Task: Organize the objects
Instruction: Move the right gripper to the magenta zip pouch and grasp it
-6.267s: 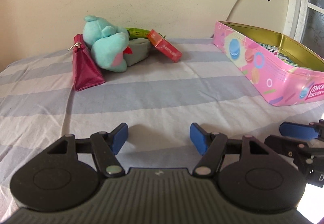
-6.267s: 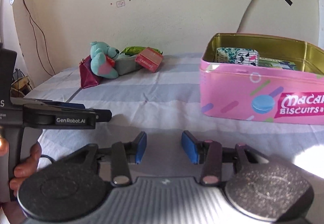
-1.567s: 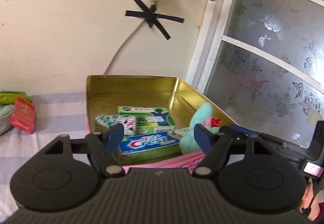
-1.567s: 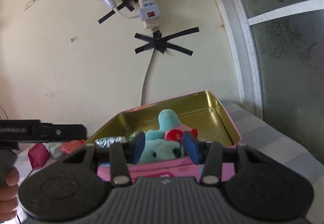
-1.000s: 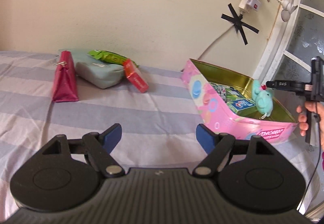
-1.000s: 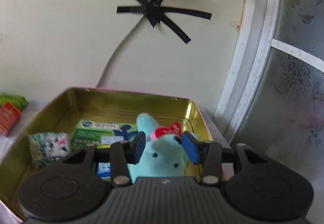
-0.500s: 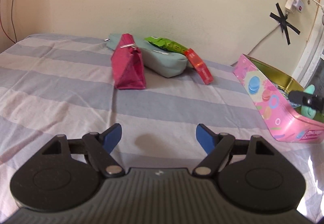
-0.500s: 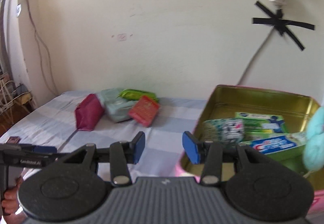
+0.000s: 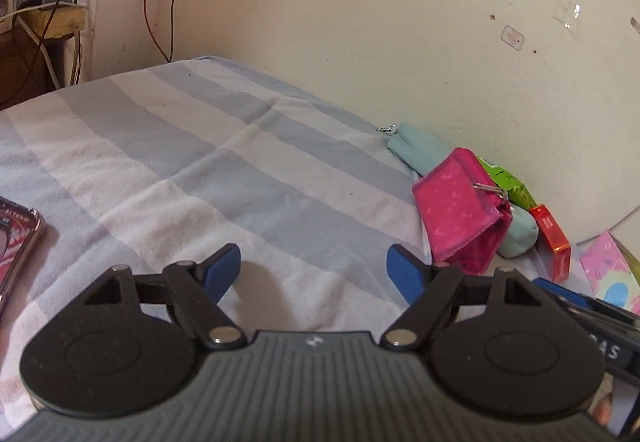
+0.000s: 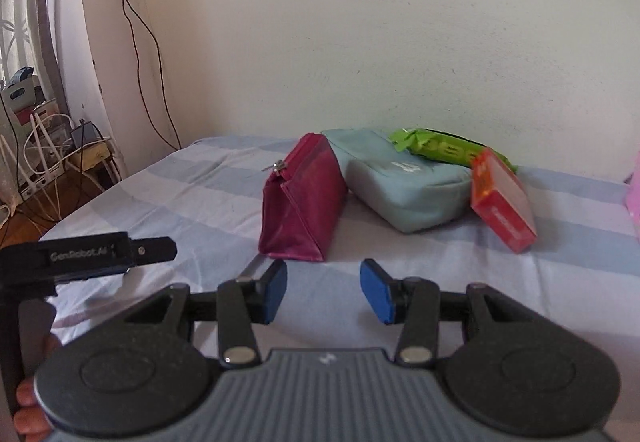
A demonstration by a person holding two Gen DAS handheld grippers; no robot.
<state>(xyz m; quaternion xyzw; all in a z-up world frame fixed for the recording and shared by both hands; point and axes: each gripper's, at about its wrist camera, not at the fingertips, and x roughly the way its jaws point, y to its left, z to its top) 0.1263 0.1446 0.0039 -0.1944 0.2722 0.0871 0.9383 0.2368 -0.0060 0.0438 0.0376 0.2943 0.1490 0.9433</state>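
So the teddy's been dropped in the tin; right claw [image 10: 323, 289] is released, empty, now aimed at the pink pouch [image 10: 302, 198], probably next.

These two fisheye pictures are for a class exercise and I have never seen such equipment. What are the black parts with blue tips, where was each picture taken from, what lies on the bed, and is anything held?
There is no robot. A person holds a hand-operated two-finger gripper in each hand, and each carries a wide-angle camera looking forward along its blue-padded fingers.

One picture looks out from the left gripper, the other from the right gripper. Both stand open with nothing between the pads, so nothing is held.

On the striped bedsheet, near the wall, lies a small heap: a pink zip pouch, a pale blue pouch behind it, a green packet on top of that, and a red box leaning against the blue pouch. In the left view, a pink tin's edge shows far right.

The black bar at the left of the right view is the other gripper.
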